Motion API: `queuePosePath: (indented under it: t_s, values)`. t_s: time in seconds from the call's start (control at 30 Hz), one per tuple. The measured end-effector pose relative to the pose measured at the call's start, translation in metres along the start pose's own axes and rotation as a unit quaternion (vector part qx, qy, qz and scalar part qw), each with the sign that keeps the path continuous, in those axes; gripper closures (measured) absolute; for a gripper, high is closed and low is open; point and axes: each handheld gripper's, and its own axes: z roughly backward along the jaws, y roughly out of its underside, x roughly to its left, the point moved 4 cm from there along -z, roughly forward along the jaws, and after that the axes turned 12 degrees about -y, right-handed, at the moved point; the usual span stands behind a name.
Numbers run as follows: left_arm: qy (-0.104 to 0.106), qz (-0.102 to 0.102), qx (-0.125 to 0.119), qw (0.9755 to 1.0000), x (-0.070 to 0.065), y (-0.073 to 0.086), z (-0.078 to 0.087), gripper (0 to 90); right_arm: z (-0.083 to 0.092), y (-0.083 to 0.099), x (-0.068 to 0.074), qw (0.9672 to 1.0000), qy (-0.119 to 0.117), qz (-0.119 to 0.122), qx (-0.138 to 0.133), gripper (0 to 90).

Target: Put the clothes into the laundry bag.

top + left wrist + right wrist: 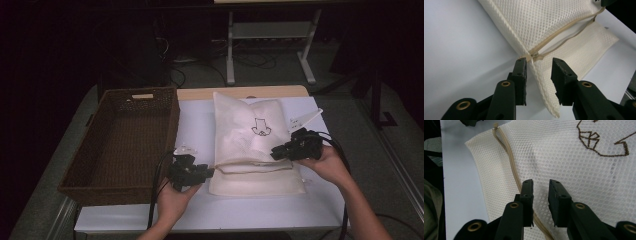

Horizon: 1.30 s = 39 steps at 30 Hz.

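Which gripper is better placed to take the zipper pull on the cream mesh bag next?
Left, probably: the left gripper has open jaws right at the beige zipper pull of the cream mesh laundry bag.

One cream mesh bag [252, 145] lies between the two grippers, just past their jaw tips. It carries one zip [564, 30], and one zip pull [534, 55] sits right at the tip of the left gripper [210, 171]. One brown stitched figure [602, 141] marks the mesh ahead of the right gripper [274, 152]. One woven basket [125, 145] stands just beside the left gripper, on the side away from the bag. Two hands hold the two grippers, one each. One white table [200, 125] lies under both.
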Motion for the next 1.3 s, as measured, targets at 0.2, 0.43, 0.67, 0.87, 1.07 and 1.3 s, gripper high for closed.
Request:
queuePosePath:
  t_s: [0.2,0.43,0.67,0.87,1.07,1.3]
  values:
    - [-0.003,-0.015,-0.005,0.9999,-0.003,-0.003,-0.002,60.6,0.004,-0.001,-0.001,0.9999,0.009,-0.002,-0.012,64.8]
    - [-0.006,-0.019,-0.012,0.9997,-0.003,-0.002,-0.003,53.4,0.009,0.000,0.002,0.9995,0.022,-0.004,-0.024,53.6]
    - [-0.009,-0.037,-0.021,0.9990,-0.006,-0.001,0.000,46.4,0.011,0.003,0.005,0.9985,0.031,-0.012,-0.045,38.6]
    - [-0.008,-0.053,-0.025,0.9983,-0.008,0.000,-0.001,39.7,0.014,0.005,0.007,0.9976,0.036,-0.016,-0.057,33.3]
    - [-0.001,-0.059,-0.028,0.9979,-0.009,0.001,-0.001,33.3,0.017,0.009,0.005,0.9970,0.042,-0.025,-0.060,29.6]
    - [0.011,-0.063,-0.031,0.9975,-0.007,0.002,0.001,28.8,0.023,0.012,0.009,0.9965,0.047,-0.025,-0.064,28.0]
